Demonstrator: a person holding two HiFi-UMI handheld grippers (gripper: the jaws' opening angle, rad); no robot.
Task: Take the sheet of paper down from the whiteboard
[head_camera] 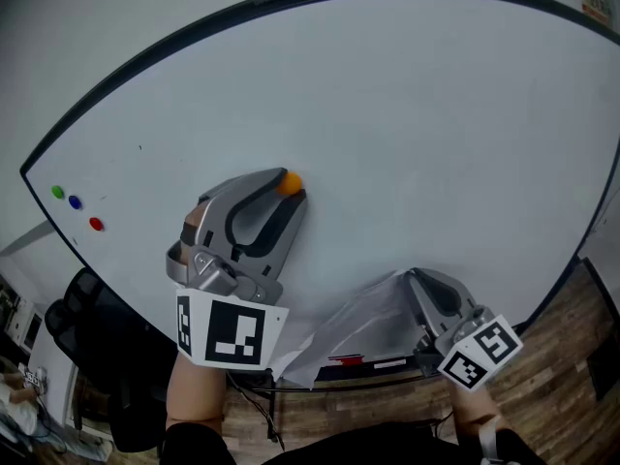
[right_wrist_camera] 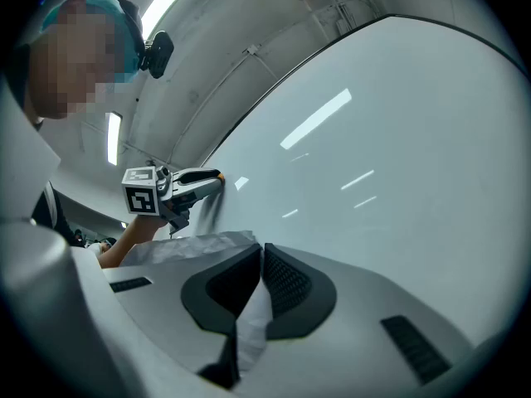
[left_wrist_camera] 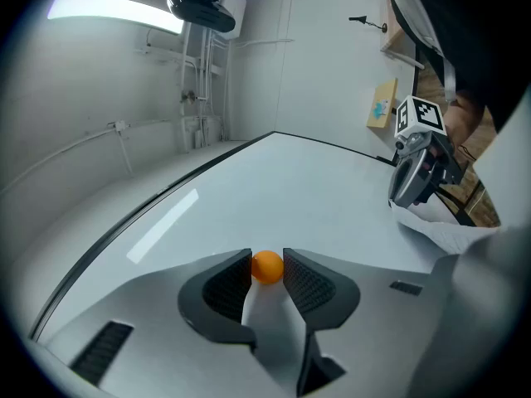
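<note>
whiteboard [head_camera: 407,114]: glossy, smooth | sheet of paper [head_camera: 360,320]: matt, creased | orange magnet [left_wrist_camera: 267,267]: glossy plastic

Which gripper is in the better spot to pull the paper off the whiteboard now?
Probably right: the right gripper is shut on the sheet of paper, while the left gripper is busy pinching the orange magnet.

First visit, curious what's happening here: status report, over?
Left gripper shut on orange magnet at the whiteboard. Right gripper shut on crumpled sheet of paper. Nothing in the way.
</note>
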